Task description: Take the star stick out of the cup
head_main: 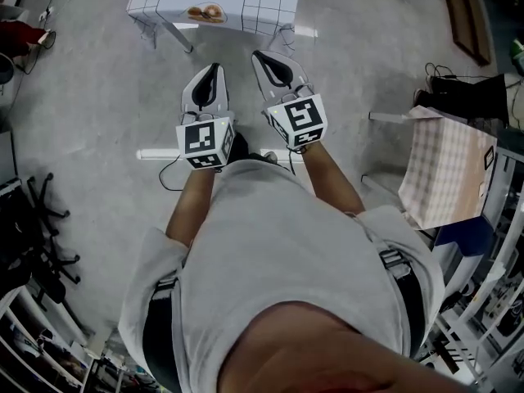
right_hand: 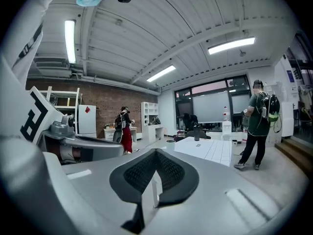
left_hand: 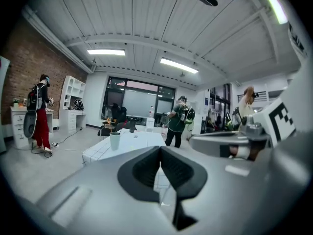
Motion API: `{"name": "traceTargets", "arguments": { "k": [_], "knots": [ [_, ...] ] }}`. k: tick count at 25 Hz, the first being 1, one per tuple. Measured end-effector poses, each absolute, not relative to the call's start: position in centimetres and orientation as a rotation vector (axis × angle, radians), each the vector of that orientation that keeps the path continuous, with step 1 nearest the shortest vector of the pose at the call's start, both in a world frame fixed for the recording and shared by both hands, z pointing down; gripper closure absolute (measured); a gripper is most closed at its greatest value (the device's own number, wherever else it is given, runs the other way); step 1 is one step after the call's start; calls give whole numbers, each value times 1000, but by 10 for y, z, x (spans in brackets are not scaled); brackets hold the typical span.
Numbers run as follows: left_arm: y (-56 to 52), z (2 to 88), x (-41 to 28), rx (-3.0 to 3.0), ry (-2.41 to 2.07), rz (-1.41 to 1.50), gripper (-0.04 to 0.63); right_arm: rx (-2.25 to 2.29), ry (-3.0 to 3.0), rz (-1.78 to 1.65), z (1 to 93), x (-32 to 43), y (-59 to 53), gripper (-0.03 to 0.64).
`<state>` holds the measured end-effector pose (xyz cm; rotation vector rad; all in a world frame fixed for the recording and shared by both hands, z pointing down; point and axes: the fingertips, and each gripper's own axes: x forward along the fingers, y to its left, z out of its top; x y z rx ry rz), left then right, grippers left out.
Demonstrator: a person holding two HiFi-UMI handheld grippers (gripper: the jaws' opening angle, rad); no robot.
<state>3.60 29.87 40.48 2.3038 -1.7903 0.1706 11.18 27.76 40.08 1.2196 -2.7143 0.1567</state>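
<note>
We hold both grey two-jaw grippers side by side in front of our chest, pointing at the floor ahead. Left gripper (head_main: 214, 69): fingers pressed together, nothing between them. Right gripper (head_main: 262, 56): same, pressed together and empty. The pale cylindrical cup (left_hand: 115, 140) stands upright near the edge of the white grid-patterned table (left_hand: 139, 140), well apart from both grippers. The star stick is too small to make out. A person in red trousers (left_hand: 41, 124) stands near the brick wall.

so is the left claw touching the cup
Apart. The left gripper view shows the cup far off on the table, well beyond the shut left claw.
</note>
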Motion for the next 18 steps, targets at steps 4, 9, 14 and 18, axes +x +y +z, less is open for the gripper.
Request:
{"name": "traceTargets", "arguments": {
  "k": [4, 9, 14, 18],
  "knots": [
    [270, 398, -2, 2289, -1804, 133, 592, 1192, -2709, 136, 395, 79, 247, 617],
    [242, 396, -57, 2292, -1796, 140, 592, 1189, -2707, 132, 388, 27, 217, 617],
    [211, 399, -92, 2256, -1801, 133, 592, 1175, -2680, 135, 390, -1, 183, 617],
    [186, 407, -107, 2212, -1813, 125, 592, 1145, -2670, 147, 397, -11, 152, 617]
  ]
}}
